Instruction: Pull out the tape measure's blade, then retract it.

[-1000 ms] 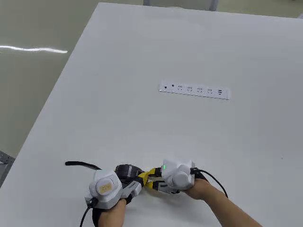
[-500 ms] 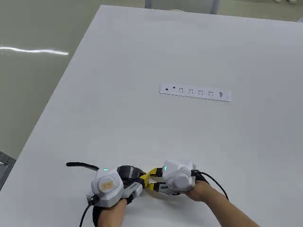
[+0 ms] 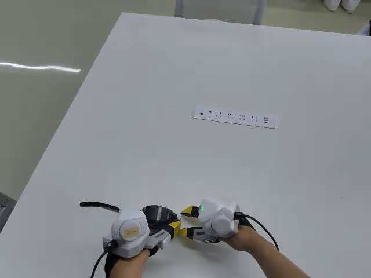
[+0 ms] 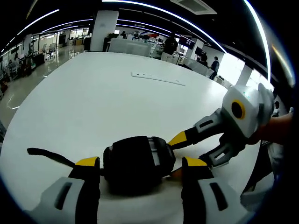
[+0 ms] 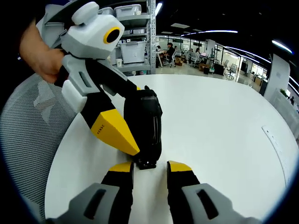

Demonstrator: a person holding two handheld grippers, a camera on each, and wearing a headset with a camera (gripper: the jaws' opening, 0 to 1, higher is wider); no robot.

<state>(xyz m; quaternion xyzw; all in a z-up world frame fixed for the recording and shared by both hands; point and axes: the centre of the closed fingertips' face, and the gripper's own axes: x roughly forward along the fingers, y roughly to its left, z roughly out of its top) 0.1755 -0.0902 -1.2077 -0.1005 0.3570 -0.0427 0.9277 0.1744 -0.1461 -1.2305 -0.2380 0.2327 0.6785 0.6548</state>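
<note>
A black tape measure (image 3: 155, 213) rests on the white table (image 3: 174, 87) near its front edge, its black wrist strap (image 3: 98, 204) trailing left. My left gripper (image 3: 162, 223) is shut on its body; in the left gripper view the case (image 4: 138, 163) sits squeezed between both yellow-tipped jaws. My right gripper (image 3: 185, 222) faces it from the right and is open. In the right gripper view its jaws stand apart on either side of the small blade tab (image 5: 147, 164) at the case's (image 5: 147, 126) lower end. No blade is drawn out.
A white power strip (image 3: 235, 116) lies across the middle of the table, well beyond the grippers. A mesh chair back (image 5: 32, 154) stands at the near side. Shelves and several people are far off in the room.
The right gripper's jaws have spread wider apart beside the tape measure. The left gripper keeps its hold. The head camera has shifted slightly.
</note>
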